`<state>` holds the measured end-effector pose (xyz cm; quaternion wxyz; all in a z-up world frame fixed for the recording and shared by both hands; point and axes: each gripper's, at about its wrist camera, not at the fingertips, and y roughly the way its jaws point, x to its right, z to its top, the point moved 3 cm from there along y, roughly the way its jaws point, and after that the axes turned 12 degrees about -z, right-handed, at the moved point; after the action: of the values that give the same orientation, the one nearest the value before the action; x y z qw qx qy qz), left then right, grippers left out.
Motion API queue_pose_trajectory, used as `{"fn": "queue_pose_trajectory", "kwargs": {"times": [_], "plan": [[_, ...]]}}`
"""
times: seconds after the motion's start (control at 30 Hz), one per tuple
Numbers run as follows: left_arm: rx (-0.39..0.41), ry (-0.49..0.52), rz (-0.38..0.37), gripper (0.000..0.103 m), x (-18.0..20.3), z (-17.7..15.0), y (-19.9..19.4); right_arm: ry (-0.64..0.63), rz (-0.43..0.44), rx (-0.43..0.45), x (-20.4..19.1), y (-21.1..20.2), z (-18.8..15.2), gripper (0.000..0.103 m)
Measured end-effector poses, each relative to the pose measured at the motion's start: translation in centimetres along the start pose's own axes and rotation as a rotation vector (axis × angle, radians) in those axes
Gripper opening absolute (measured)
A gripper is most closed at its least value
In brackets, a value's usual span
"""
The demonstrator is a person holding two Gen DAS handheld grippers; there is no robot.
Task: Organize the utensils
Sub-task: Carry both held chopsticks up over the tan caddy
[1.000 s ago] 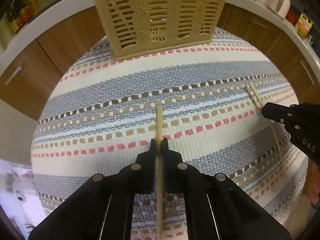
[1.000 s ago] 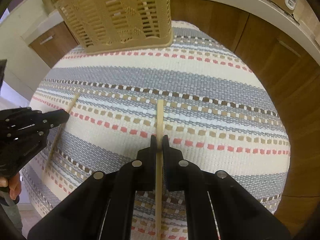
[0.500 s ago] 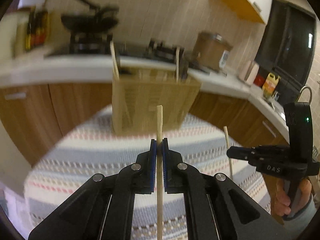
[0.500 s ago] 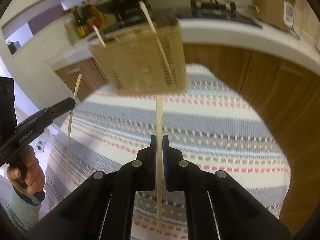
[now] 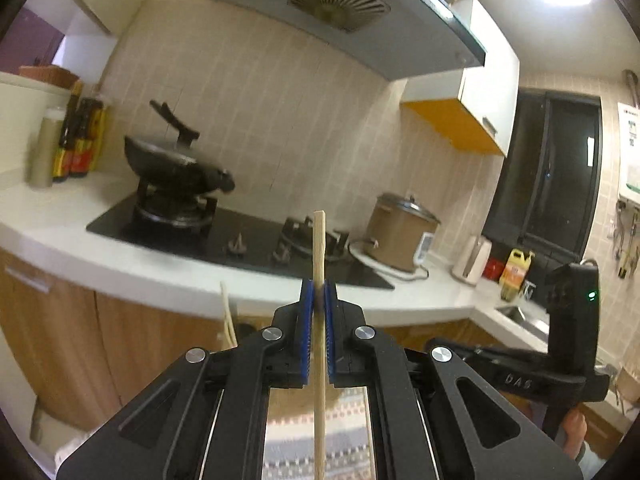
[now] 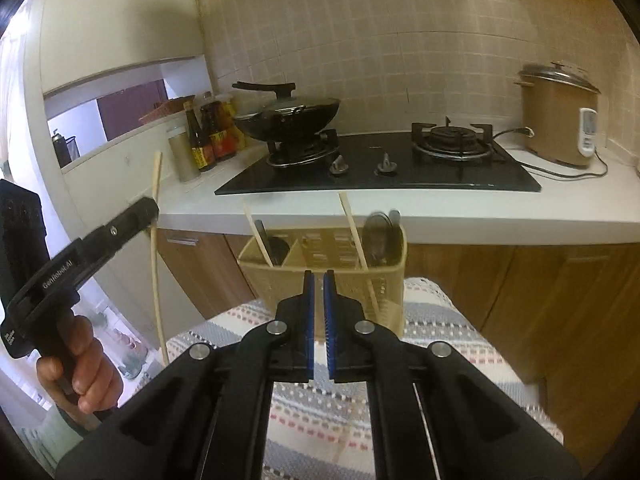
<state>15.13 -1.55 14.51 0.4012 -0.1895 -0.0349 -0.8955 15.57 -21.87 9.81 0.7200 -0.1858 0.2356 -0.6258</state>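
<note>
My left gripper (image 5: 319, 288) is shut on a pale wooden chopstick (image 5: 319, 240), which it holds upright in the air. The right wrist view shows this gripper (image 6: 154, 208) and its chopstick (image 6: 158, 280) raised at the left, in a person's hand. My right gripper (image 6: 319, 276) has its blue pads nearly together, and no chopstick shows between them. It points at the tan slotted utensil basket (image 6: 388, 280) on the striped cloth. Two chopsticks (image 6: 256, 232) and dark spoons (image 6: 384, 228) stand in that basket. In the left wrist view the basket is hidden behind the gripper.
The striped woven cloth (image 6: 440, 360) covers the table under both grippers. Behind the basket runs a white counter (image 6: 480, 224) with wooden cabinets below. On the counter are a black hob with a wok (image 6: 292, 116), sauce bottles (image 6: 208, 136) and a rice cooker (image 6: 556, 120).
Both grippers rose from the cloth and tipped up towards the counter. The left still grips its chopstick. The chopstick the right gripper held in both earlier frames no longer shows.
</note>
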Motion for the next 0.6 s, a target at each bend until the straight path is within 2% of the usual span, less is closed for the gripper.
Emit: {"fn": "queue_pose_trajectory", "kwargs": {"times": [0.07, 0.13, 0.2, 0.23, 0.33, 0.4, 0.5, 0.57, 0.6], "plan": [[-0.003, -0.003, -0.005, 0.003, -0.4, 0.1, 0.2, -0.002, -0.003, -0.078, 0.4, 1.7, -0.6, 0.005], [-0.013, -0.011, -0.003, 0.003, -1.3, -0.5, 0.3, 0.002, -0.035, -0.135, 1.3, 3.3, -2.0, 0.016], [-0.035, -0.029, 0.002, 0.003, -2.2, -1.5, 0.3, 0.045, -0.079, -0.221, 3.5, 5.3, -4.1, 0.037], [-0.049, -0.042, 0.006, 0.003, -2.7, -2.2, 0.5, 0.076, -0.083, -0.264, 4.4, 6.3, -4.8, 0.041], [-0.072, -0.083, 0.001, 0.003, -4.1, -3.3, 1.0, 0.188, -0.073, -0.409, 6.9, 9.5, -7.1, 0.042], [-0.078, -0.096, -0.002, 0.003, -4.5, -3.8, 1.3, 0.196, -0.113, -0.463, 7.3, 11.1, -8.0, 0.042], [-0.098, -0.087, -0.001, 0.003, -4.5, -4.4, 1.6, 0.189, -0.138, -0.503, 6.5, 13.6, -8.6, 0.042], [-0.112, -0.078, 0.001, 0.003, -4.5, -4.8, 1.7, 0.168, -0.184, -0.501, 5.9, 14.3, -8.7, 0.041], [-0.119, -0.076, -0.001, 0.003, -4.5, -5.0, 1.7, 0.139, -0.214, -0.496, 5.3, 14.8, -8.7, 0.038]]}}
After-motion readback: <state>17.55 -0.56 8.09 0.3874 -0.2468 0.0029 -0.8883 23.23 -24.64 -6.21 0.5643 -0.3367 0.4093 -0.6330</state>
